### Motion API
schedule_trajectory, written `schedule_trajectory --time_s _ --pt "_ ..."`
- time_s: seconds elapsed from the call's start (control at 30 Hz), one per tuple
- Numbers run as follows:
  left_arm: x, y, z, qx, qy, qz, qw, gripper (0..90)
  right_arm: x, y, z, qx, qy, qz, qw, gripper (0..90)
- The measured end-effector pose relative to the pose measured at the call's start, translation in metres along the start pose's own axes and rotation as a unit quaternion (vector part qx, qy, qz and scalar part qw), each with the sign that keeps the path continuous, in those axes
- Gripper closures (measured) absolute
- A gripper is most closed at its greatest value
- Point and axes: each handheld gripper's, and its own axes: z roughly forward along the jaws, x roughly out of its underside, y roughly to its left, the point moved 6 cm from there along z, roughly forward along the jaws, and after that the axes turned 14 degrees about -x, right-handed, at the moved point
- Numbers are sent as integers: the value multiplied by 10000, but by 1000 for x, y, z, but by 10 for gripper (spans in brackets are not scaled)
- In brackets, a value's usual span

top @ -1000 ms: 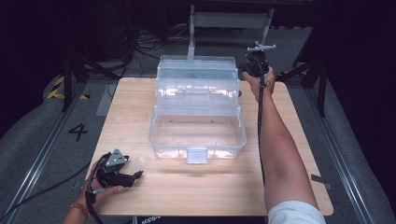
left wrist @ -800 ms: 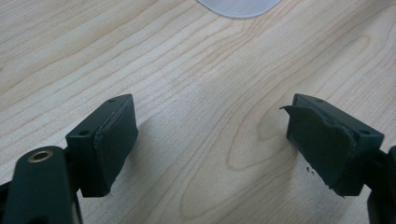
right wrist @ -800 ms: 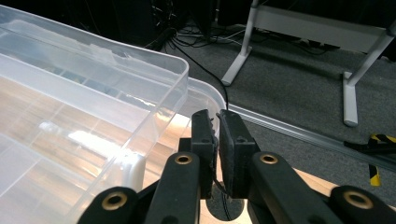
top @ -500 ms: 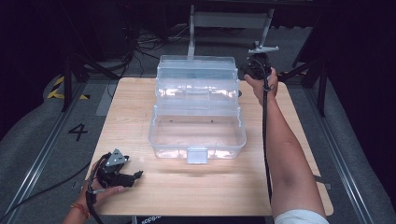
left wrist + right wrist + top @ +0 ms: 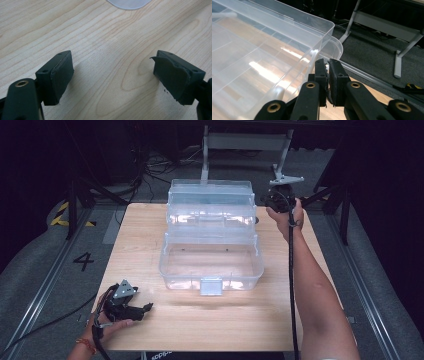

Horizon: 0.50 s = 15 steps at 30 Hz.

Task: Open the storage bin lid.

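A clear plastic toolbox (image 5: pixel 184 279) stands open in the middle of the wooden table (image 5: pixel 225 320), its tiered trays (image 5: pixel 210 195) folded back toward the far edge. My right gripper (image 5: pixel 264 202) is at the far right corner of the trays. In the right gripper view its jaws (image 5: pixel 328 65) are shut, with their tips right against the corner of the clear tray (image 5: pixel 274 45). I cannot tell if any rim is pinched. My left gripper (image 5: pixel 145 309) rests at the near left of the table. It stands wide open (image 5: pixel 113 75) over bare wood.
The box's front latch (image 5: pixel 210 286) faces the near edge. A pale rounded bit of plastic (image 5: pixel 128 3) shows at the top of the left gripper view. A metal stand (image 5: pixel 245 142) and cables lie on the dark floor beyond the table.
The right hand has moved its gripper slightly farther back and up at the box's far right corner. The left gripper and the box have not moved.
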Motion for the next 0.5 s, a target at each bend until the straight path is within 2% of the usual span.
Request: schedule_trajectory --time_s 0.5 --pt "0 0 0 -13 5 -17 10000 169 25 11 -32 -37 9 -154 9999 812"
